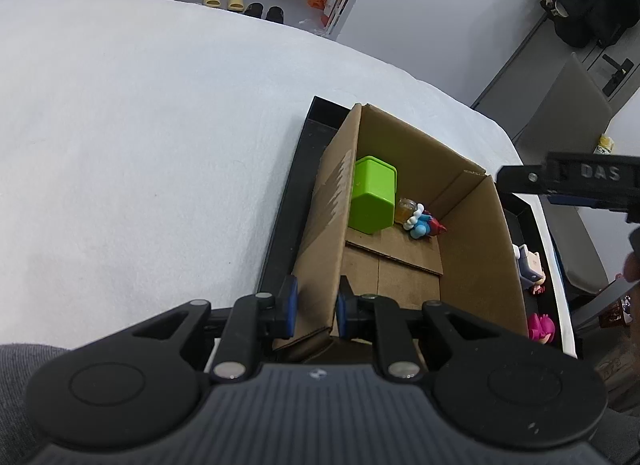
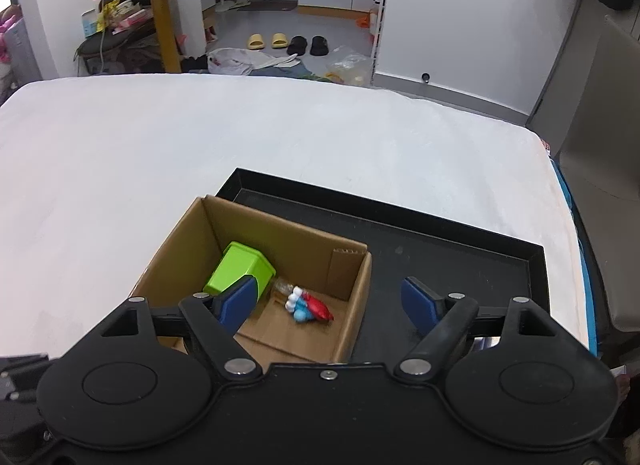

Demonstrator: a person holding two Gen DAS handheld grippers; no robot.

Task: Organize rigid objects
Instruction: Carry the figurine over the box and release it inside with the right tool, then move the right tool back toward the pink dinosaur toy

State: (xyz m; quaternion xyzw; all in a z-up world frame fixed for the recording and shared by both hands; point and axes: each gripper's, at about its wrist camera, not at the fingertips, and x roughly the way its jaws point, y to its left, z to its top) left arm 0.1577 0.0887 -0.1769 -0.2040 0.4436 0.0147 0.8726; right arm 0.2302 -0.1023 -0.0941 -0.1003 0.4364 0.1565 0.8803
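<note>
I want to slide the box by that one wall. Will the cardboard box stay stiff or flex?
Probably flexes: the left hand-held gripper pinches one thin wall of the cardboard box. Likely light, holding only a green container and small figurine.

The box (image 1: 404,265) was matt brown corrugated cardboard; the bin (image 1: 370,195) smooth, slightly glossy green plastic; the tray (image 2: 460,265) matt black plastic; the bench (image 2: 200,137) wore fuzzy white cloth.

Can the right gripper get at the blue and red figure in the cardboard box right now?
Probably yes. The right gripper hangs open above the cardboard box, whose top is open, and nothing covers the blue and red figure. The green container lies close beside it, which may crowd one of the jaws.
</note>
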